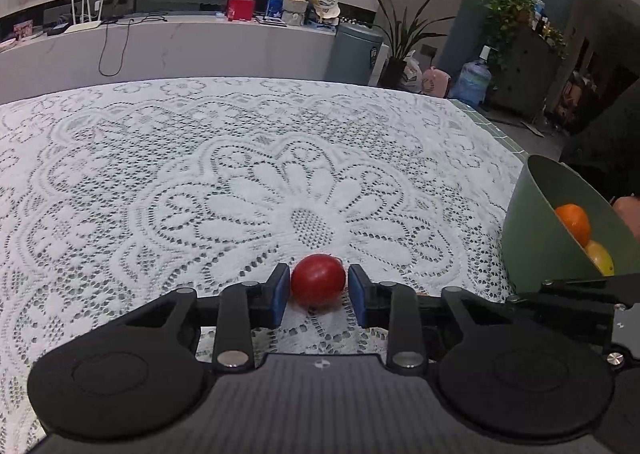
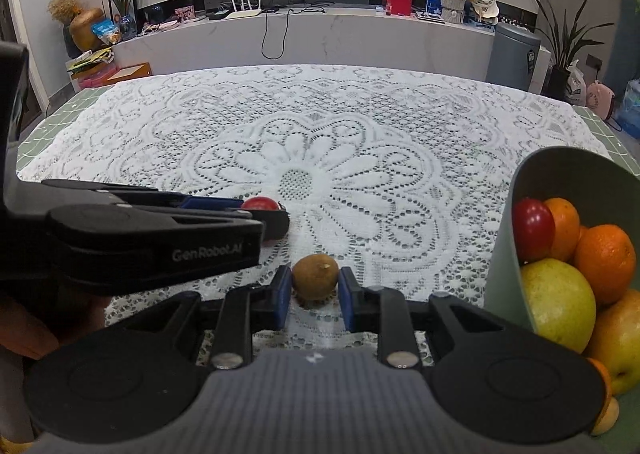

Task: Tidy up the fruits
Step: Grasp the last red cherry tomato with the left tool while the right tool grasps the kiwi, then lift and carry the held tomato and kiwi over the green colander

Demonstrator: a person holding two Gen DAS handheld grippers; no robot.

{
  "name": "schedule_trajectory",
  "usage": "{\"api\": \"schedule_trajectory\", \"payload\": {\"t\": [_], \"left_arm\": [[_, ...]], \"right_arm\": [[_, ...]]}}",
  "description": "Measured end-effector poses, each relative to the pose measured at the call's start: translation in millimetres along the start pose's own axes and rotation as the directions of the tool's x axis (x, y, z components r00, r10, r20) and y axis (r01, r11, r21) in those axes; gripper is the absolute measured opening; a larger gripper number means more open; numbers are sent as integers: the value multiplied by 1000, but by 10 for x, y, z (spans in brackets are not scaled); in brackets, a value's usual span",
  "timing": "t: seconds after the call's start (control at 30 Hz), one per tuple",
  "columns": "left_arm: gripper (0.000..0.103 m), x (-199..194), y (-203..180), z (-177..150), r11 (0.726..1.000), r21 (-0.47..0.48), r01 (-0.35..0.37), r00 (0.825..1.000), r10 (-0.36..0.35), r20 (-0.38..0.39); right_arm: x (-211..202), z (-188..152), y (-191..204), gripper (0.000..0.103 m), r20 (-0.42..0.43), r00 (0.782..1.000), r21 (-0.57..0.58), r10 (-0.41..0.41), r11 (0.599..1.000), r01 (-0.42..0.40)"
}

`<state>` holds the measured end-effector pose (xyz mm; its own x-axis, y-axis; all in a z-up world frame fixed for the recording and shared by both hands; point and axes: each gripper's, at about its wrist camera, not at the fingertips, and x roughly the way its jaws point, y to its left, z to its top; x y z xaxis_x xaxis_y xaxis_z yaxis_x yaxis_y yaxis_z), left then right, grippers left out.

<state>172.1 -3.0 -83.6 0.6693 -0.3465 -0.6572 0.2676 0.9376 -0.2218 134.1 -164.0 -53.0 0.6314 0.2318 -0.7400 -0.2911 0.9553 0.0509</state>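
Between left hand-held gripper pads | red fruit | gaps both sides

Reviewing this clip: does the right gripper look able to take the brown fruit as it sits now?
Probably yes. The brown fruit lies on the lace cloth between the open fingers of the right gripper, nothing between them. The left gripper is off to the side at the red fruit.
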Motion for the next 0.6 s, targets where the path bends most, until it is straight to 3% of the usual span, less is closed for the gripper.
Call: {"api": "schedule_trajectory", "payload": {"t": [0.27,0.5,0.6], "left_arm": [[32,-59,48,52,998,-65,-8,1000,9,25],[32,-224,159,87,977,-214,-24,997,40,69],[32,-249,185,114,976,-215,-27,995,47,88]], "right_arm": [[32,1,-32,22,-16,1000,22,22,1000,-21],[-26,-28,-93,22,-23,1000,79,11,997,-9],[-44,-22,-82,22,2,1000,82,-8,997,8]]}}
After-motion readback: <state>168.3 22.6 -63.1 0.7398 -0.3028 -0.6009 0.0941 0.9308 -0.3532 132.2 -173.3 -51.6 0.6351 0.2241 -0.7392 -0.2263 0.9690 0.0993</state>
